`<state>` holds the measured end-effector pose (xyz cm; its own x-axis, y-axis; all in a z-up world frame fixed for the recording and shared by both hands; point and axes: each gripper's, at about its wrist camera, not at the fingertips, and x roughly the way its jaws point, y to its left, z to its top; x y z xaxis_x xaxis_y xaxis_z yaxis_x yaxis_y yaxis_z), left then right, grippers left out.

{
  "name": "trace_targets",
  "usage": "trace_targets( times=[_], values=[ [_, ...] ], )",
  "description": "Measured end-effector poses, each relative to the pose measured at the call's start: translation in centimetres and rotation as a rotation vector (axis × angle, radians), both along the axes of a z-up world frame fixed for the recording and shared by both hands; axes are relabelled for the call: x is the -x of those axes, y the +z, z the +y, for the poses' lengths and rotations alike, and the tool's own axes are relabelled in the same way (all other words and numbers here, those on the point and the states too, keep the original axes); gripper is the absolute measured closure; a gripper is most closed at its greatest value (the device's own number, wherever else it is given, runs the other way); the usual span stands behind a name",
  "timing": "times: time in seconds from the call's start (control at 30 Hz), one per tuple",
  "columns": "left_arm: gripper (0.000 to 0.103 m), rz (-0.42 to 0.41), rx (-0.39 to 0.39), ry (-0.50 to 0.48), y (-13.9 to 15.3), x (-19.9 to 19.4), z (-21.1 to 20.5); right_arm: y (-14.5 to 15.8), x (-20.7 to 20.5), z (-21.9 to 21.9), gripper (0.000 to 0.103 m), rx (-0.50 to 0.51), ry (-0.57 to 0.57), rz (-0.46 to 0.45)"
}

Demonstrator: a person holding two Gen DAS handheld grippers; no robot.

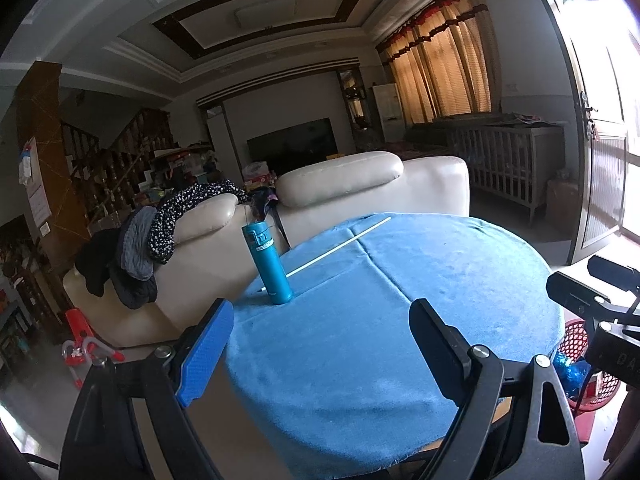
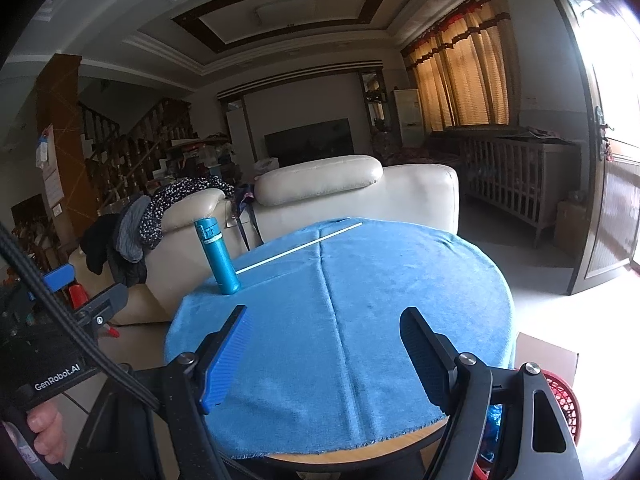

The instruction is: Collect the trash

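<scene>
A round table with a blue cloth (image 1: 400, 320) (image 2: 360, 320) stands in front of me. A teal bottle (image 1: 269, 264) (image 2: 218, 258) stands upright near its left edge. A thin white stick (image 1: 340, 246) (image 2: 300, 249) lies on the cloth behind the bottle. A red mesh basket (image 1: 588, 364) (image 2: 564, 400) holding blue wrappers sits on the floor at the table's right. My left gripper (image 1: 320, 344) is open and empty above the table's near left edge. My right gripper (image 2: 324, 352) is open and empty above the near edge. The right gripper's body also shows in the left wrist view (image 1: 592, 300).
A cream sofa (image 1: 360, 184) (image 2: 340, 188) draped with dark clothes (image 1: 160, 232) stands behind the table. A crib (image 1: 508, 160) is at the right, near a bright door. A red toy (image 1: 80, 344) lies on the floor at the left. Stairs rise at the far left.
</scene>
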<state>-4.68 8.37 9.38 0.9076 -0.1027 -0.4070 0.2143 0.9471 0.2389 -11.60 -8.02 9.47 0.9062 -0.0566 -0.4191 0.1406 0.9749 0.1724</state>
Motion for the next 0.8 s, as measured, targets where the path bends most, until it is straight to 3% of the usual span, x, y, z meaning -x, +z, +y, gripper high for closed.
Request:
trace_targets(
  times=[0.8],
  values=[
    [0.013,0.008,-0.01,-0.006,-0.31,0.33,-0.45,0.04,0.22,-0.16,0.024,-0.006,-0.001,-0.001]
  ],
)
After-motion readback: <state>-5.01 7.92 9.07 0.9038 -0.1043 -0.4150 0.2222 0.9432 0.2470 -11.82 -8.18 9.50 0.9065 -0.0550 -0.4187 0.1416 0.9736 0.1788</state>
